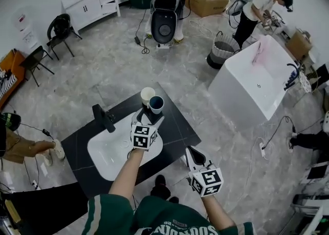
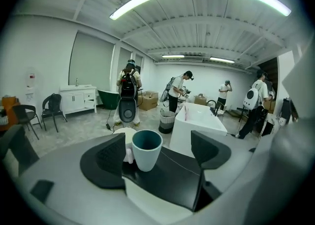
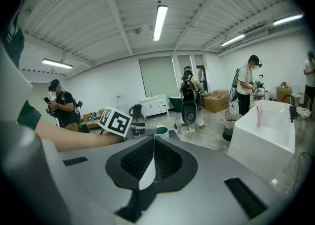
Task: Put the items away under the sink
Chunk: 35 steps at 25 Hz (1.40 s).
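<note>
On the dark vanity surface (image 1: 177,127), the left tool (image 2: 160,155) stood wide around a teal-lined mug (image 2: 146,150), the right tool (image 3: 147,165) shut and empty; an off-centre squeeze could topple the mug.

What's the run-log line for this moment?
left tongs: open at teal cup, no grip | right tongs: shut, empty

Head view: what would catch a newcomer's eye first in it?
Two cups, a teal cup and a white cup, stand together at the far end of the black counter. The open left tongs reach toward them above the white sink; the right tongs hang shut beside the counter.
</note>
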Each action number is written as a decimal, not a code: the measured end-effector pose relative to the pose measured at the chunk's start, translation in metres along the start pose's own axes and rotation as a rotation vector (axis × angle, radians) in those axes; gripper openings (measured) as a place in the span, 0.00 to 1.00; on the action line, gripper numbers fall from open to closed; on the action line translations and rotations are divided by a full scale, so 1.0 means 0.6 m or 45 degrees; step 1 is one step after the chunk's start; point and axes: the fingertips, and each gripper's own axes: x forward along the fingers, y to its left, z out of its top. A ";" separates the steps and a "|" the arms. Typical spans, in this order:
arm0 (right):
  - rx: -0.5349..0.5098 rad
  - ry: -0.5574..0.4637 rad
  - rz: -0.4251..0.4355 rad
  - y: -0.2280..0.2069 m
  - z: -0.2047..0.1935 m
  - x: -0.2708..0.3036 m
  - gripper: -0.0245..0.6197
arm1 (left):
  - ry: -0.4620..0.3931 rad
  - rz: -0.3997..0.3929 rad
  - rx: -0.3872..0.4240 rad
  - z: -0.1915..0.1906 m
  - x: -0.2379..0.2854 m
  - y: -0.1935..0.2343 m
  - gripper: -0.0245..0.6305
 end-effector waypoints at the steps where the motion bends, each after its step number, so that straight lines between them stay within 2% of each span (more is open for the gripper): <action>1: 0.002 0.007 -0.004 -0.003 -0.001 0.005 0.10 | 0.011 0.002 -0.001 -0.002 0.014 0.009 0.66; 6: 0.014 0.050 -0.037 -0.028 -0.015 0.021 0.10 | 0.067 -0.009 -0.018 -0.013 0.079 0.039 0.68; 13: 0.051 0.080 -0.090 -0.063 -0.030 0.027 0.10 | 0.179 -0.030 0.074 -0.029 0.140 0.045 0.69; 17: 0.065 0.088 -0.118 -0.076 -0.035 0.025 0.10 | 0.202 -0.038 0.132 -0.057 0.176 0.049 0.69; 22: 0.087 0.102 -0.150 -0.086 -0.043 0.014 0.10 | 0.247 -0.034 0.154 -0.064 0.182 0.052 0.69; 24: 0.095 0.101 -0.162 -0.091 -0.046 0.009 0.10 | 0.270 -0.029 0.158 -0.066 0.179 0.049 0.64; 30: 0.115 0.098 -0.185 -0.094 -0.058 -0.011 0.10 | 0.239 -0.021 0.174 -0.069 0.173 0.049 0.61; 35: 0.122 0.098 -0.186 -0.084 -0.067 -0.027 0.10 | 0.161 -0.064 0.187 -0.008 0.131 0.012 0.61</action>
